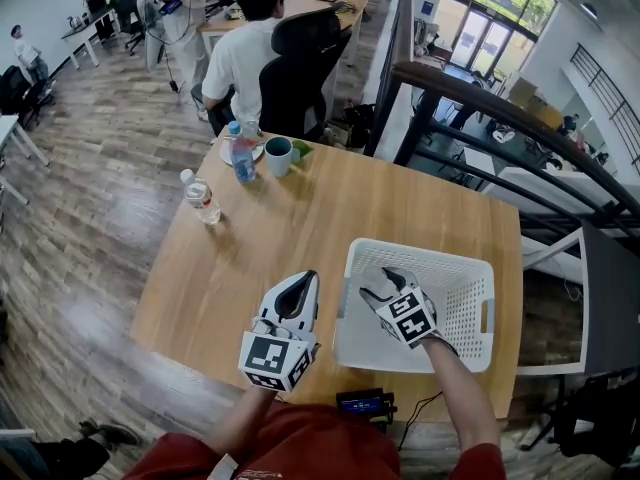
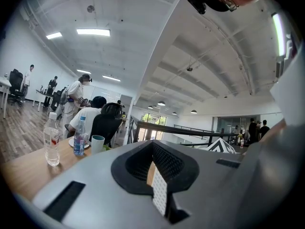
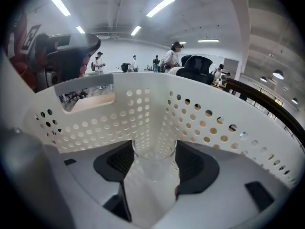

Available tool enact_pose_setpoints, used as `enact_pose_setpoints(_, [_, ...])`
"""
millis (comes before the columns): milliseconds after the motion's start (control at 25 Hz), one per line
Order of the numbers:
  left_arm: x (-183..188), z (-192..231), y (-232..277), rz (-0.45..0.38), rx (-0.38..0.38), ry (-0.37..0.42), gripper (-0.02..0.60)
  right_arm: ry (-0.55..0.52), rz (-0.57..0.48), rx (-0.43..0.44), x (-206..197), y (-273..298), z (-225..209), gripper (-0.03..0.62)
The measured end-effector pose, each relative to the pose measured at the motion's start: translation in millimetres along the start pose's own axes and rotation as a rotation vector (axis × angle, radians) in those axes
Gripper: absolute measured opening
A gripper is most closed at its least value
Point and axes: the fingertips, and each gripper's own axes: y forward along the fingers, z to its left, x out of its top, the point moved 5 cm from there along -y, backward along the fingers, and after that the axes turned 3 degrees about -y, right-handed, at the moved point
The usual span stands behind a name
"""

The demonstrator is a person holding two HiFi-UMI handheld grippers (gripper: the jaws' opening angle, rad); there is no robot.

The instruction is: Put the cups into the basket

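Head view and both gripper views. The right gripper (image 1: 380, 284) (image 3: 153, 157) reaches down inside the white basket (image 1: 470, 268), close to its near-left corner, and its jaws are clamped on a clear glass cup (image 3: 151, 182) standing upright between the two black pads. The perforated basket wall (image 3: 214, 123) rises directly ahead of this gripper, and a handle slot opens to its upper left. The left gripper (image 1: 307, 280) (image 2: 153, 151) hangs over the wooden table (image 1: 400, 198), just left of the basket and outside it. Its jaws are drawn together at the tips with nothing held between them. A teal cup (image 1: 278, 155) (image 2: 97, 143) stands upright at the far edge of the table, well ahead of the left gripper. Just left of that cup a blue-labelled bottle (image 1: 241, 155) (image 2: 79, 136) stands on a plate (image 1: 228, 151). A clear bottle (image 1: 202, 197) (image 2: 51, 140) stands nearer to the left gripper and further to its left. Beyond the table, a person (image 1: 243, 53) sits in a black chair (image 1: 300, 73).
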Motion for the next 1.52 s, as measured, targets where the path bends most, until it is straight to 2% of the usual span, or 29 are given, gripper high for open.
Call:
enact_pose_setpoints(880, [-5, -5, 3, 0.011, -0.024, 0.001, 0.006, 0.014, 0.060, 0.030, -22, -4, -3, 0.278])
enact_pose_setpoints(1240, [-4, -5, 3, 0.010, -0.023, 0.003, 0.006, 0.008, 0.053, 0.024, -19, -3, -2, 0.278])
enact_pose_setpoints(1520, [-5, -3, 2, 0.012, -0.022, 0.001, 0.006, 0.047, 0.050, 0.026, -22, -3, -5, 0.279])
